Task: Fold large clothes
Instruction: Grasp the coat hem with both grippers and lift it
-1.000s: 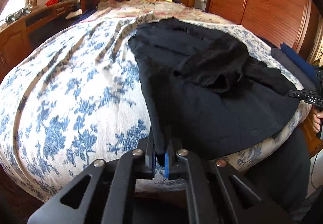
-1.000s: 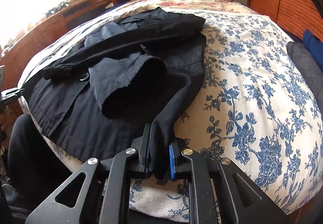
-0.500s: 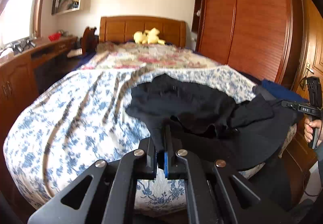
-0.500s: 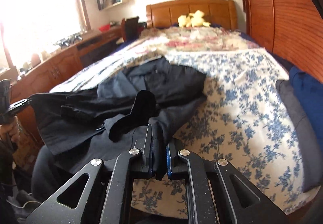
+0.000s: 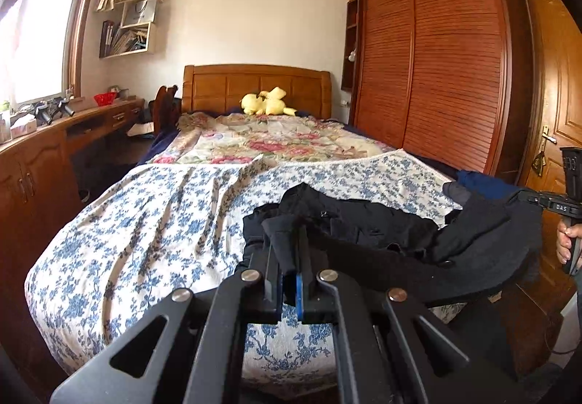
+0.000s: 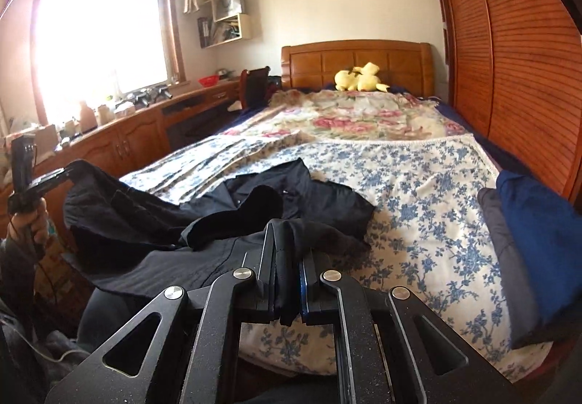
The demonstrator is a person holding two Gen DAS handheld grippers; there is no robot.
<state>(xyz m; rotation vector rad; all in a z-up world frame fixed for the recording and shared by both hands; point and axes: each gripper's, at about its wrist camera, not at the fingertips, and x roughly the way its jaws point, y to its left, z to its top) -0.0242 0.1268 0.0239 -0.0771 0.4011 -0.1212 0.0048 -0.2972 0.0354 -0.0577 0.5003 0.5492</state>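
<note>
A large black coat [image 5: 363, 225] lies on the bed's blue-flowered cover [image 5: 152, 229], its near hem raised off the bed. In the left wrist view my left gripper [image 5: 287, 240] is shut on one corner of that hem, and my right gripper [image 5: 538, 198] grips the other corner at the far right. In the right wrist view my right gripper [image 6: 287, 247] is shut on the black coat [image 6: 254, 200], whose hem stretches left to my left gripper [image 6: 62, 174]. A loose sleeve [image 6: 236, 218] rests on top of the coat.
A wooden wardrobe [image 5: 436, 76] runs along the right of the bed and a long wooden desk [image 5: 43, 156] along the left. Folded blue and grey clothes [image 6: 538, 233] sit on the bed's right edge. A yellow plush toy [image 5: 263, 105] lies by the headboard.
Both grippers have risen and tilted up, lifting the coat's near hem off the bed. The coat now bunches toward the middle instead of lying spread flat.
</note>
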